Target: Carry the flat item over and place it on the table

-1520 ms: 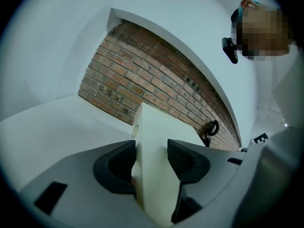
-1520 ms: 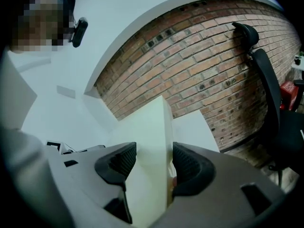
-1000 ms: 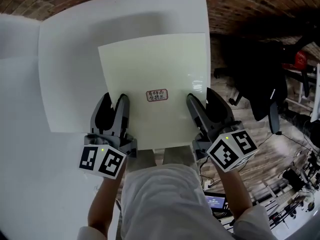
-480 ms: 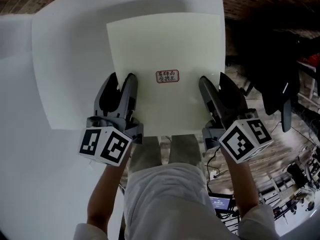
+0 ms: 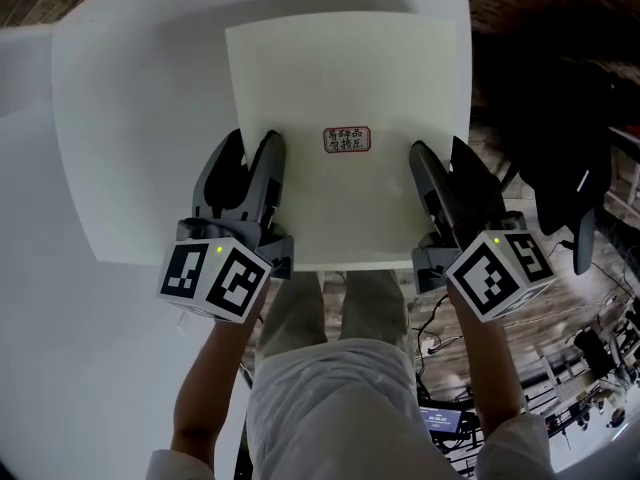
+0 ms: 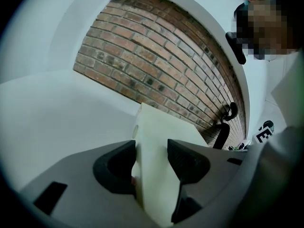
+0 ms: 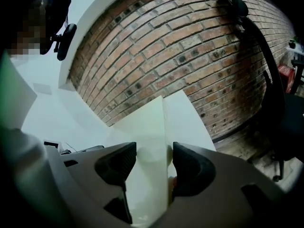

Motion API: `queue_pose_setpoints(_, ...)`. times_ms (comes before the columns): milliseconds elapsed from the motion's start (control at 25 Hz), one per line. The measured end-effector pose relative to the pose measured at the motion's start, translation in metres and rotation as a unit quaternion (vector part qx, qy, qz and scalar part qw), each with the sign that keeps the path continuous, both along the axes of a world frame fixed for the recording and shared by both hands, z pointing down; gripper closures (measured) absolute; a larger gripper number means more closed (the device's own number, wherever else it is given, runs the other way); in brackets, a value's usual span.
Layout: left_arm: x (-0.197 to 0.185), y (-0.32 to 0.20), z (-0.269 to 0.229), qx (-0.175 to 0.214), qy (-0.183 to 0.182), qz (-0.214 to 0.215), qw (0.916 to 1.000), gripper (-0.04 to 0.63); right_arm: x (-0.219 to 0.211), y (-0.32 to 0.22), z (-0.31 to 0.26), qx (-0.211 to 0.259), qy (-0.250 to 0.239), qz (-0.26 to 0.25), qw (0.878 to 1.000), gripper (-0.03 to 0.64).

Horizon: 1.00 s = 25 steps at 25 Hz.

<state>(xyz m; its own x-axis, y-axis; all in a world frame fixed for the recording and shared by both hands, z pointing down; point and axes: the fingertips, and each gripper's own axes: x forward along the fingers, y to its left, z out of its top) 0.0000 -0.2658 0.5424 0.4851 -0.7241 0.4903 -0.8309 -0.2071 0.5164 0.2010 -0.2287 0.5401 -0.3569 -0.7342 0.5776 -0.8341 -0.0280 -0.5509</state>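
Note:
A pale cream flat board [image 5: 340, 88] with a small red stamped label [image 5: 346, 139] lies level over the white table [image 5: 140, 88]. Its near edge sticks out past the table's front edge, and I cannot tell whether it touches the top. My left gripper [image 5: 252, 148] is shut on the board's near left part, and my right gripper [image 5: 440, 153] is shut on its near right part. In the left gripper view the board [image 6: 156, 141] runs edge-on between the jaws of the left gripper [image 6: 151, 156]. The right gripper view shows the board [image 7: 147, 127] clamped the same way in the right gripper [image 7: 154, 163].
The table's right edge [image 5: 467, 28] runs just beside the board's right side. A black office chair [image 5: 560, 168] and cables [image 5: 590, 348] stand on the wooden floor to the right. A brick wall [image 7: 190, 56] lies behind the table. The person's legs [image 5: 340, 308] are below the board.
Both grippers have carried the board forward, farther over the white table. The grip on it has not changed.

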Motion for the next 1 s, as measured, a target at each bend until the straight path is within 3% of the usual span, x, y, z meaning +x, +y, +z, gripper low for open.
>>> queue_pose_setpoints(480, 0.006, -0.003, 0.019, -0.034, -0.024, 0.005, 0.9991, 0.375, 0.004, -0.001, 0.021, -0.021, -0.019, -0.001, 1.0, 0.364)
queue_pose_setpoints(680, 0.004, -0.001, 0.018, -0.041, -0.011, 0.01, 0.9991, 0.376, 0.004, 0.001, 0.02, -0.017, -0.027, 0.0, 0.999, 0.364)
queue_pose_setpoints(760, 0.002, 0.0, 0.017, -0.038, -0.013, 0.014, 0.9991, 0.375, 0.003, 0.001, 0.02, -0.018, -0.031, -0.003, 0.999, 0.364)
queue_pose_setpoints(1000, 0.004, -0.001, 0.002, 0.008, -0.065, 0.021, 0.9976, 0.383, 0.013, 0.003, 0.008, 0.002, -0.02, -0.009, 1.0, 0.364)
